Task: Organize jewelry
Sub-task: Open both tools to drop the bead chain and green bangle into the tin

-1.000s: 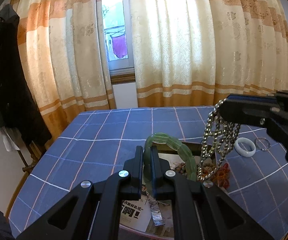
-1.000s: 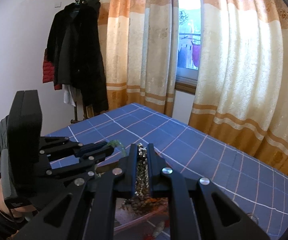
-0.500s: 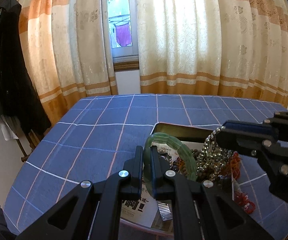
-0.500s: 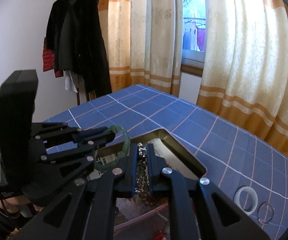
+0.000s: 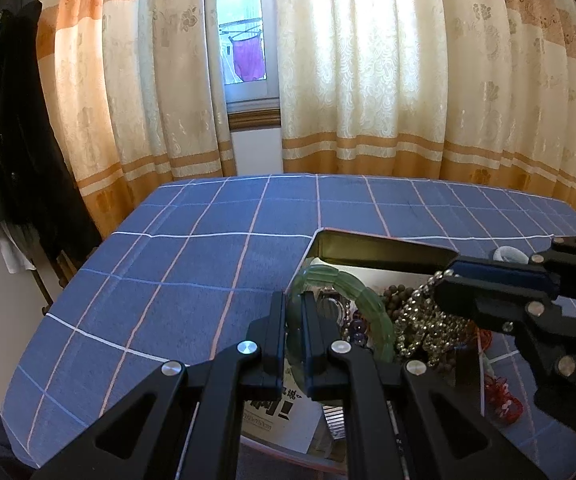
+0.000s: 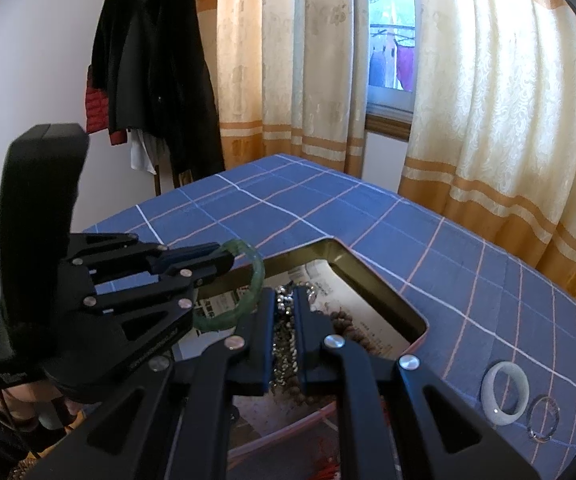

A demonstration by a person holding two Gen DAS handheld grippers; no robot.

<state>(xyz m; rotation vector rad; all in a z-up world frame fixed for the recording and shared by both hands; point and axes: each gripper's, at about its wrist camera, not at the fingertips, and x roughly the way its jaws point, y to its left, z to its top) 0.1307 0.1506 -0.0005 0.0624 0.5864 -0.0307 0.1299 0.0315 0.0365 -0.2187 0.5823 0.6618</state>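
1. Two hand-held grippers tilt downward over an open tin on a blue checked worktop — the left hand-held gripper in the foreground of its own view, the right hand-held gripper reaching in from the right side of that view.
2. The left one's jaws are pinched on a green bangle; the ring stands nearly upright, arching up and to the right from the fingertips, above the tin's contents.
3. The right one's jaws are pressed together on a silver bead chain. The chain hangs from the tips in a bunch, its lower end down among the jewelry in the tin.
4. Seen from the right wrist, bangle and chain sit just beside each other, the bangle to the left of the chain.
5. Inside the tin lie brown beads, purple beads and printed paper; a red string piece lies at the tin's right edge.
6. On the cloth to the right of the tin, apart from it — a white bangle and, just beside it, a thin metal ring.
7. Patterned curtains and a window close the background; a dark coat hangs at left.
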